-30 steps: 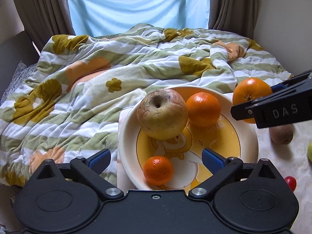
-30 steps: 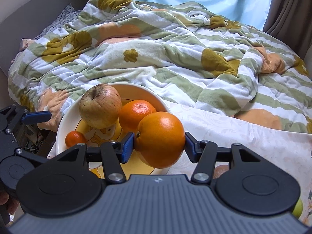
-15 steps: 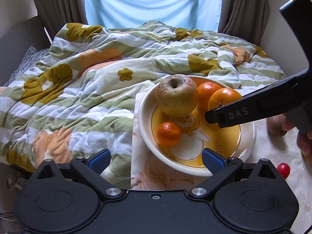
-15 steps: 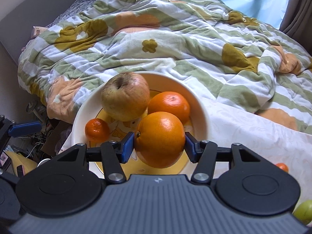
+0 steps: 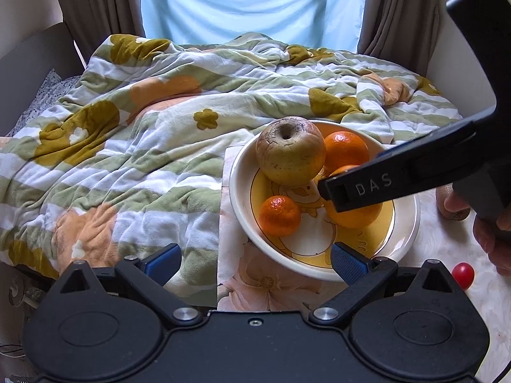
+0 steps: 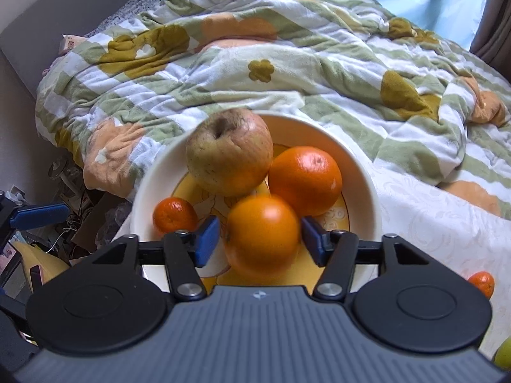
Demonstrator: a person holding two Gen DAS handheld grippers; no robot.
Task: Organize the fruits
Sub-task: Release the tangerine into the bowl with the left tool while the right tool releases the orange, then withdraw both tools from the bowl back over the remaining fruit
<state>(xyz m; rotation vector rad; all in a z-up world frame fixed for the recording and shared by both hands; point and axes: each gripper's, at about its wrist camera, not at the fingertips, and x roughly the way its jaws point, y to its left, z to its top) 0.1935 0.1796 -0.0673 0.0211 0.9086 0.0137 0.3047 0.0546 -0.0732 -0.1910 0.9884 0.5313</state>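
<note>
A white bowl [image 5: 242, 220] with a yellow inside holds a wrinkled apple [image 5: 289, 150], an orange [image 5: 346, 150] and a small mandarin [image 5: 279, 215]. My right gripper [image 6: 260, 237] is over the bowl [image 6: 367, 178] with its jaws opened a little; a large orange [image 6: 262, 233] sits between the pads with small gaps on both sides, blurred. In the left wrist view this orange [image 5: 354, 215] lies low in the bowl, partly behind the right gripper's finger [image 5: 357, 190]. My left gripper [image 5: 255, 263] is open and empty at the bowl's near rim.
A crumpled striped blanket [image 5: 143, 146] lies left of and behind the bowl. On the white cloth to the right are a kiwi [image 5: 456, 212], a small red fruit [image 5: 463, 274], a small mandarin [image 6: 482, 284] and a green fruit [image 6: 503, 356].
My right gripper has carried the large orange over the bowl, lowered it and opened slightly around it. My left gripper has pulled back from the bowl.
</note>
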